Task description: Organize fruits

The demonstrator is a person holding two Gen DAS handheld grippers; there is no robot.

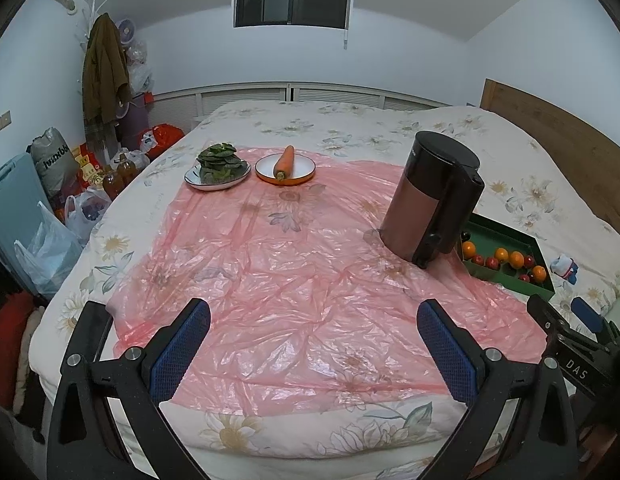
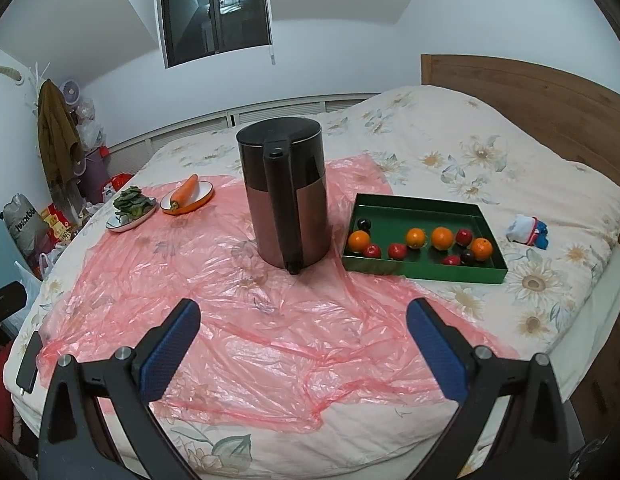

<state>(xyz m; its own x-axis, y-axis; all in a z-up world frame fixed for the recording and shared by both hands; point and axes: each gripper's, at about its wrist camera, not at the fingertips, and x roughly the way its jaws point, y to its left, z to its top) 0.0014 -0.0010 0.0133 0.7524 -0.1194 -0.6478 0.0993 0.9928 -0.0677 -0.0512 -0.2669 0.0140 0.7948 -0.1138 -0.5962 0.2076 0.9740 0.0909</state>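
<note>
left gripper [image 1: 313, 346]: jaws are spread wide and nothing is held; it is held over the near part of the pink plastic sheet [image 1: 294, 280], on the near-left side of the kettle [image 1: 432, 196].
right gripper [image 2: 303, 344]: jaws are spread wide and nothing is gripped; it is held above the sheet, in front of the kettle.
kettle: a brown and black kettle is stood upright on the sheet, handle turned toward the grippers.
green tray [image 2: 430, 272]: it is set just right of the kettle, partly on the sheet, partly on the floral bedspread [image 2: 490, 152].
fruits [image 2: 442, 238]: oranges, small red fruits and two dark ones are scattered loose inside the tray.
carrot [image 1: 285, 162]: it is laid on an orange-rimmed plate [image 1: 300, 178], far left of the kettle.
greens [image 1: 220, 162]: they are piled on a white plate [image 1: 194, 181] just left of the carrot plate.
</note>
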